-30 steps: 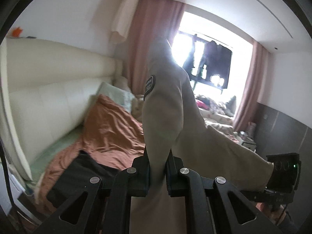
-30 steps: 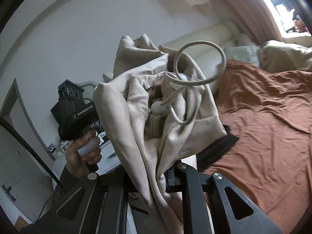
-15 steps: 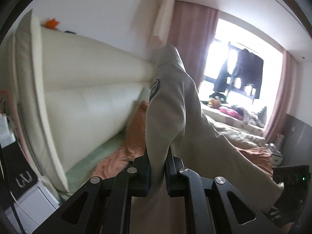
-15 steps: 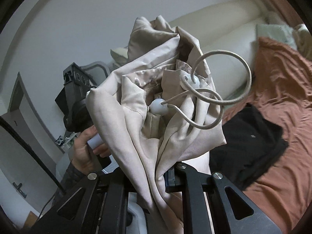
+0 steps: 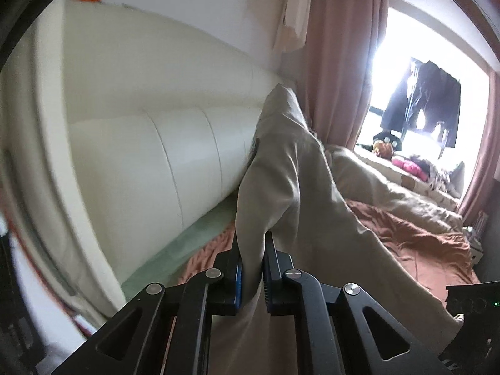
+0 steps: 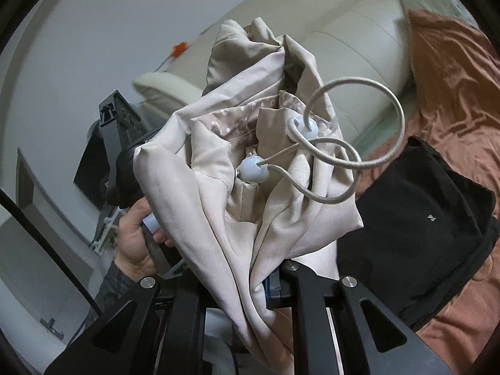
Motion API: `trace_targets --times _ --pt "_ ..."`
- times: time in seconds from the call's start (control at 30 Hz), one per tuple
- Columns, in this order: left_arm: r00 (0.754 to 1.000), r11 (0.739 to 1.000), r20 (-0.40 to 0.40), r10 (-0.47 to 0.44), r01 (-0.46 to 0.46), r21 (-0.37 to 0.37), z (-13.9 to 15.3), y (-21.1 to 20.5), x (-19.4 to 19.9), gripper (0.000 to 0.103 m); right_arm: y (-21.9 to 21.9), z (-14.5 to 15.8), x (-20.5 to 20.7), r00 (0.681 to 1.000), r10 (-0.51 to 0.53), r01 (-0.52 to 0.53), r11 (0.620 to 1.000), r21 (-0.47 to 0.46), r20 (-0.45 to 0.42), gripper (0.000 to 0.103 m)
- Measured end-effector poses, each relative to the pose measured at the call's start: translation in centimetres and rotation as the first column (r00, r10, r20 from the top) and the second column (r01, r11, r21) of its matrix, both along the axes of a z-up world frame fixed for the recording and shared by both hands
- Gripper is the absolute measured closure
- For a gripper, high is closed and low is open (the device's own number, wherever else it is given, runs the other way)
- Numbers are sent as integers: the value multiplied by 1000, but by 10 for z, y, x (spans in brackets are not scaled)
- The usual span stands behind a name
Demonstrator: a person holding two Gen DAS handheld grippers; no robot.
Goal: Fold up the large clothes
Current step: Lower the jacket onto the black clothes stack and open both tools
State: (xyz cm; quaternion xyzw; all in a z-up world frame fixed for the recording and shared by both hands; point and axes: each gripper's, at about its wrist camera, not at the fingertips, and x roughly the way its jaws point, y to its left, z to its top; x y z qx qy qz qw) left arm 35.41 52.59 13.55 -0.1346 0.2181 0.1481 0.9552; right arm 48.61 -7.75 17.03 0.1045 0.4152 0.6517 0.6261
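Observation:
A large beige jacket [image 5: 287, 187] hangs in the air between my two grippers. My left gripper [image 5: 252, 268] is shut on a fold of it, and the fabric rises above the jaws and slopes down to the right. My right gripper [image 6: 250, 281] is shut on a bunched part of the jacket [image 6: 218, 162] with a looped elastic drawcord [image 6: 368, 143] and two pale blue toggles [image 6: 253, 170]. The right gripper's body [image 5: 472, 303] shows at the lower right of the left wrist view. The left gripper and the hand holding it [image 6: 134, 228] show behind the cloth in the right wrist view.
A bed with a rust-brown sheet [image 5: 415, 237] lies below, with a cream padded headboard [image 5: 150, 162] along its left. A black garment [image 6: 412, 218] lies on the sheet. A beige duvet [image 5: 390, 193], pink curtains [image 5: 337, 78] and a bright window [image 5: 422, 93] are beyond.
Both grippers have swung left with the jacket held. The left view now faces the headboard more. The black garment has come closer in the right view.

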Motion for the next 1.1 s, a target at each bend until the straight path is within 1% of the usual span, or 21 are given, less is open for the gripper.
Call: trace_targets --times 0.1,0.2,0.3,0.37,0.4,0.47,0.5,0.57,0.6,0.63,0.67,0.7,0.73,0.83,0.9,0.93,0.97,1.0,1.03,1.07,1.1 --pt "999 1000 -52 -7 7 3 -18 3 38 93 -8 -16 41 999 -28 28 999 -18 -24 93" --pt "996 1000 -85 -21 21 -1 -36 8 71 95 -19 -27 76 998 -55 54 998 -34 -37 93" --pt "993 999 -115 -36 36 0 -49 11 93 96 -31 -40 112 995 -77 75 997 -35 -64 93" --pt "989 999 -140 -40 41 0 -59 15 107 96 -37 -50 127 992 -91 88 995 -37 -84 93" --pt "987 999 -152 -43 43 2 -65 15 114 96 -42 -57 141 989 -103 99 994 -38 -104 93" --pt "984 999 -171 -43 45 7 -76 17 128 96 -60 -67 141 985 -122 117 992 -42 -123 93" --pt "982 999 -185 -36 37 5 -82 18 136 95 -64 -73 149 981 -145 139 989 -52 -126 93" --pt "973 1000 -229 -12 8 -17 -100 26 149 86 -84 -88 163 967 -229 217 970 -112 -108 93" --pt "968 1000 -251 8 -14 -20 -108 28 153 86 -90 -101 172 959 -258 242 961 -136 -120 93" --pt "965 999 -262 22 -28 -18 -114 28 153 86 -94 -115 176 948 -284 261 952 -162 -143 93" --pt "963 999 -267 32 -38 -16 -120 28 150 81 -96 -128 181 938 -307 274 942 -195 -162 93" --pt "963 999 -269 31 -39 -24 -123 27 147 79 -98 -141 188 928 -327 285 931 -226 -176 93" --pt "960 999 -277 28 -40 -37 -127 28 143 78 -99 -148 193 922 -338 291 927 -237 -188 92" --pt "949 997 -312 35 -54 -55 -134 29 124 77 -106 -160 196 911 -340 288 929 -233 -232 91" --pt "946 996 -324 31 -57 -72 -137 28 102 77 -108 -155 197 908 -354 297 921 -251 -223 90" --pt "945 995 -326 32 -61 -80 -138 29 91 77 -102 -155 187 908 -362 304 915 -263 -210 88" --pt "944 994 -329 34 -66 -87 -140 28 84 77 -96 -155 190 905 -378 318 906 -277 -195 82" --pt "944 993 -327 40 -73 -90 -140 28 67 76 -101 -151 191 899 -401 341 894 -292 -178 81" --pt "944 993 -328 45 -78 -86 -141 27 64 73 -96 -151 180 896 -409 350 889 -297 -170 79" --pt "942 994 -332 54 -84 -75 -144 25 53 64 -96 -149 178 894 -418 359 883 -302 -161 75" --pt "939 994 -338 68 -94 -61 -145 24 41 59 -97 -145 178 890 -431 371 875 -311 -148 73"
